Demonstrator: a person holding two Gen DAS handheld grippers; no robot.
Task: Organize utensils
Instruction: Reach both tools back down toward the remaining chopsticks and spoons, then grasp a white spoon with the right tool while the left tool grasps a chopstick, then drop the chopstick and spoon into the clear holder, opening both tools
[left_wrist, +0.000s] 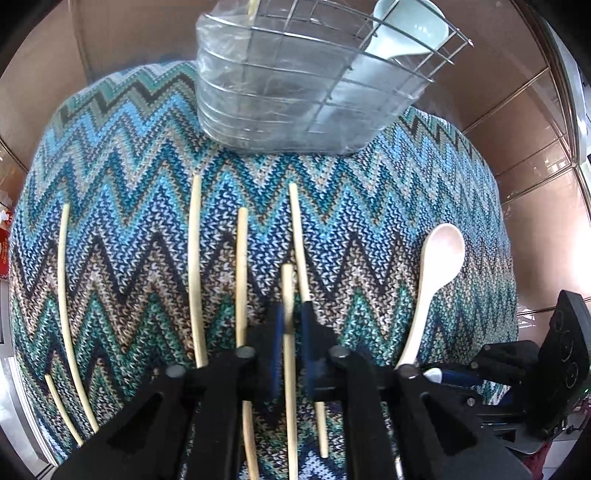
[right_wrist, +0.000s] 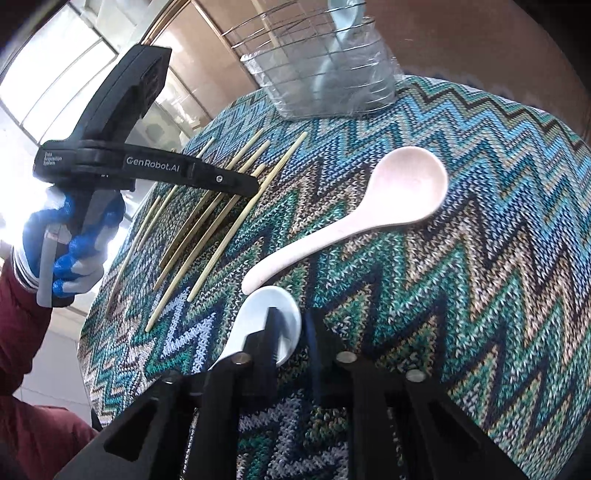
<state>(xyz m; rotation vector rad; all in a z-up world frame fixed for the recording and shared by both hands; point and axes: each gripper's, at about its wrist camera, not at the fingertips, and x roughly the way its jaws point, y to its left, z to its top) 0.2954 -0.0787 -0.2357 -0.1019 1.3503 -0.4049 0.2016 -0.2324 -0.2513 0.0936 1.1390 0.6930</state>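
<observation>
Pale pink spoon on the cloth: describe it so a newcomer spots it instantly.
Start at the zigzag-knit blue-green tablecloth, in front of the wire basket lined with clear plastic. The pale pink plastic spoon lies right of the row of bamboo chopsticks. It is the only pink one, lying free, ungripped.

White lettering "GenRobot.AI" runs along the black arm of the left hand-held gripper (right_wrist: 255, 184), seen from the right wrist view. A smaller three-line white label sits further back on the same body, too small to read for certain.

chopstick (left_wrist: 289, 369) ends cropped; blue spoon (right_wrist: 275, 317) handle hidden
</observation>
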